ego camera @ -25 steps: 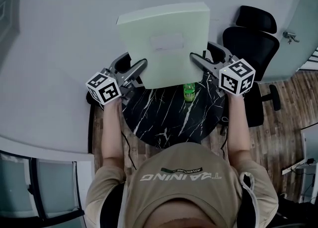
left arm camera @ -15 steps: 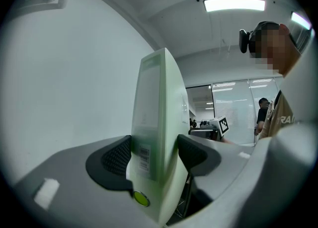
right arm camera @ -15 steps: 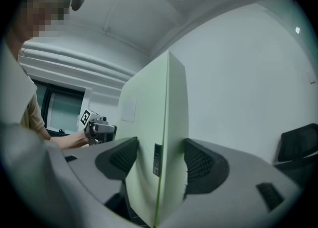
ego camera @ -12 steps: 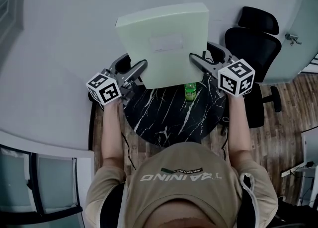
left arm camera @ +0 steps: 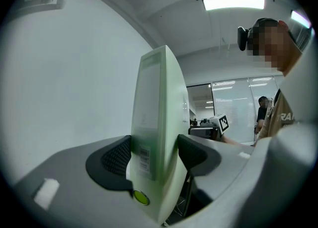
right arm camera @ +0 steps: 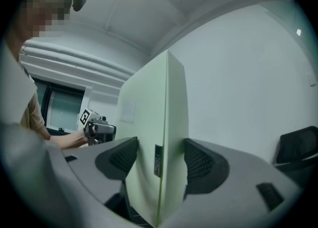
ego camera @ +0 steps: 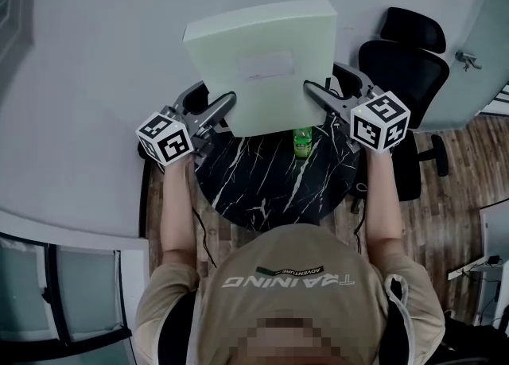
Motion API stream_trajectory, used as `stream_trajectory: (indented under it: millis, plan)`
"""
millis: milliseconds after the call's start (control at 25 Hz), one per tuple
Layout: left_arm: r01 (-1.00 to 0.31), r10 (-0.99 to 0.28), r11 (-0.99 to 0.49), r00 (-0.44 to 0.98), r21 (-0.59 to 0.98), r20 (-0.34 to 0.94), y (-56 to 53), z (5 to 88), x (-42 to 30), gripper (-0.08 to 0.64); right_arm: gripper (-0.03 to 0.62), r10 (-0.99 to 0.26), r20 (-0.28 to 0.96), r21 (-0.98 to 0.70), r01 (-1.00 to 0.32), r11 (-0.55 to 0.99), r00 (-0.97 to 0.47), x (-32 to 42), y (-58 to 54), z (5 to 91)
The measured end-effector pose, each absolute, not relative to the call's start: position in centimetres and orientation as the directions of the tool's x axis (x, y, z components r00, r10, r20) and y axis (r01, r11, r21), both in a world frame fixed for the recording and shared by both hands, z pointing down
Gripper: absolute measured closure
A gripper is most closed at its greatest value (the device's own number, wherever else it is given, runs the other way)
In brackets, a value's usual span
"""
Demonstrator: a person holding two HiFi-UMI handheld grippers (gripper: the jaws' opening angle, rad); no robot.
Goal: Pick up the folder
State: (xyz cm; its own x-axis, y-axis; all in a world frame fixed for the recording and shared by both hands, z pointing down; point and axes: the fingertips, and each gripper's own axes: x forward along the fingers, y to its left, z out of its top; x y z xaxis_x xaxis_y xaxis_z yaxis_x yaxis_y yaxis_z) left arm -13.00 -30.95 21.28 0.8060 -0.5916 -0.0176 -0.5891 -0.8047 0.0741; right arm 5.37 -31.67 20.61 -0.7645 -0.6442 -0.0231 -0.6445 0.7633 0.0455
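**Folder clamped from both sides, both grippers loaded**

- Left gripper (ego camera: 225,106): jaws closed on the left edge of the folder (ego camera: 262,65). In the left gripper view both pads (left arm camera: 118,157) press flat on the pale green covers, with the folder (left arm camera: 159,122) edge-on and upright between them. A barcode label (left arm camera: 144,160) sits right at the jaw line, and a green dot sticker (left arm camera: 141,198) is just below it.
- Right gripper (ego camera: 312,91): same on the opposite edge. In the right gripper view the pads (right arm camera: 198,162) squeeze the folder (right arm camera: 154,137) from both faces, with no gap on either side.
- The folder spans the space between the two grippers and its front cover faces the head camera. A pale rectangular label (ego camera: 266,65) sits about mid-cover.
- Each gripper shows in the other's view, across the folder: the right one (left arm camera: 211,125) beyond the left jaws, the left one (right arm camera: 97,125) beyond the right jaws.
- A black marble round table (ego camera: 270,188) lies under and behind both grippers, on the person's side. The folder's lower edge overlaps its far rim in the head view; can't tell the height above it.
- A green bottle (ego camera: 302,143) stands on the table just under the folder's lower edge, nearer the right gripper.
- A black office chair (ego camera: 402,61) is outboard of the right gripper.
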Motion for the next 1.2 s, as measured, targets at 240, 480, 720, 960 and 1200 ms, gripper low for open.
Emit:
stream_trajectory:
  millis: [240, 480, 720, 960, 1200]
  plan:
    - [-0.577, -0.58, -0.812, 0.815, 0.081, -0.008, -31.6, 21.9, -12.9, 0.279, 0.327, -0.653, -0.008, 0.031, -0.653, 0.757, -0.757, 5.5, -32.0, 21.2]
    - [-0.563, -0.566, -0.821, 0.825, 0.091, -0.003, -32.4, 22.3, -12.7, 0.279, 0.327, -0.664, 0.001, 0.025, -0.663, 0.748, -0.748, 5.7, -32.6, 21.6]
    - [-0.56, -0.563, -0.823, 0.826, 0.092, -0.002, -32.6, 22.4, -12.8, 0.279, 0.327, -0.664, -0.001, 0.034, -0.664, 0.747, -0.748, 5.5, -32.7, 21.5]
    - [-0.562, -0.564, -0.824, 0.826, 0.073, -0.004, -32.7, 22.2, -12.8, 0.279, 0.328, -0.663, -0.013, 0.031, -0.663, 0.748, -0.749, 5.6, -32.8, 21.7]
    - [-0.572, -0.575, -0.815, 0.818, 0.086, 0.0, -33.5, 22.6, -13.0, 0.279, 0.327, -0.657, -0.007, 0.04, -0.657, 0.753, -0.754, 5.4, -33.7, 21.7]
